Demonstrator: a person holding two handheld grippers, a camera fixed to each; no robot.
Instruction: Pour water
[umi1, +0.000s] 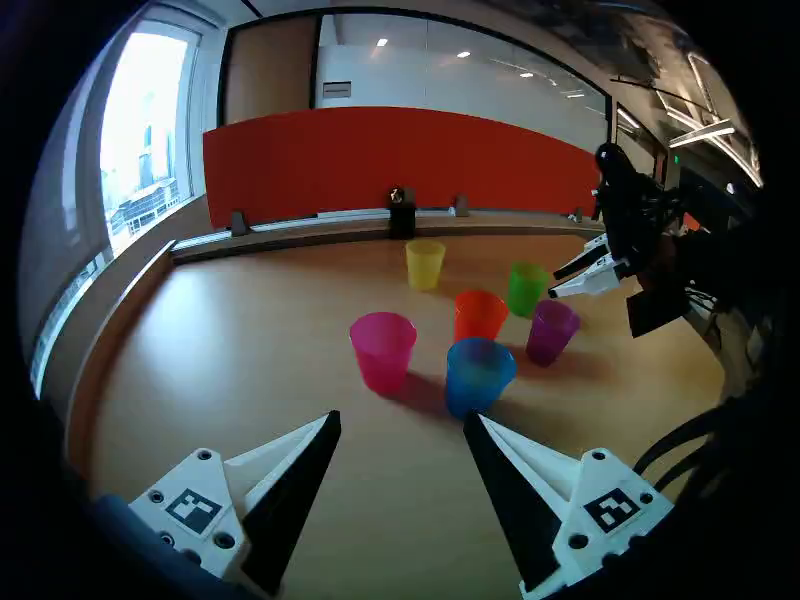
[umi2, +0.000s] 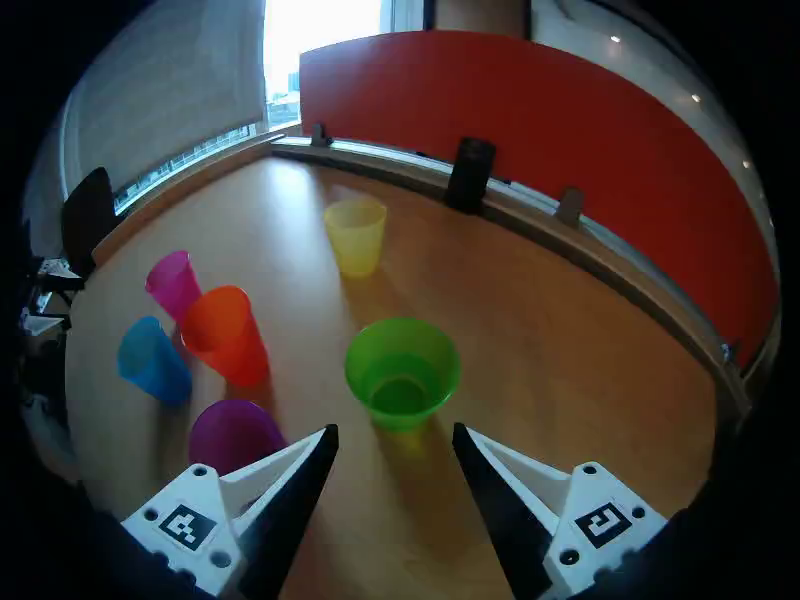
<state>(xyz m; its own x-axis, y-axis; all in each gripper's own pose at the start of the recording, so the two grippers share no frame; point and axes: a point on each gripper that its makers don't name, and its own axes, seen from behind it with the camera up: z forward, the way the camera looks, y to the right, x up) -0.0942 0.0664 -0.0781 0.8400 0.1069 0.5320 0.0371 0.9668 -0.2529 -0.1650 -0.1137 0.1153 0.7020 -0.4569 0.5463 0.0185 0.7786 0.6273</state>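
Note:
Several coloured plastic cups stand upright on a wooden table (umi1: 250, 330). In the left gripper view my left gripper (umi1: 400, 440) is open and empty, a short way in front of the pink cup (umi1: 383, 350) and the blue cup (umi1: 479, 375). Behind them stand the orange cup (umi1: 479, 314), purple cup (umi1: 551, 331), green cup (umi1: 527, 288) and yellow cup (umi1: 425, 263). The right gripper (umi1: 565, 282) hovers at the right, above the purple cup. In the right gripper view my right gripper (umi2: 392, 450) is open and empty just before the green cup (umi2: 402, 372); the purple cup (umi2: 232, 435) sits beside its left finger.
A red partition (umi1: 400, 160) and a raised ledge with a small black object (umi1: 402, 212) bound the table's far edge. Windows run along the left side. A dark chair (umi2: 85, 220) stands beyond the table in the right gripper view. Bare tabletop lies left of the cups.

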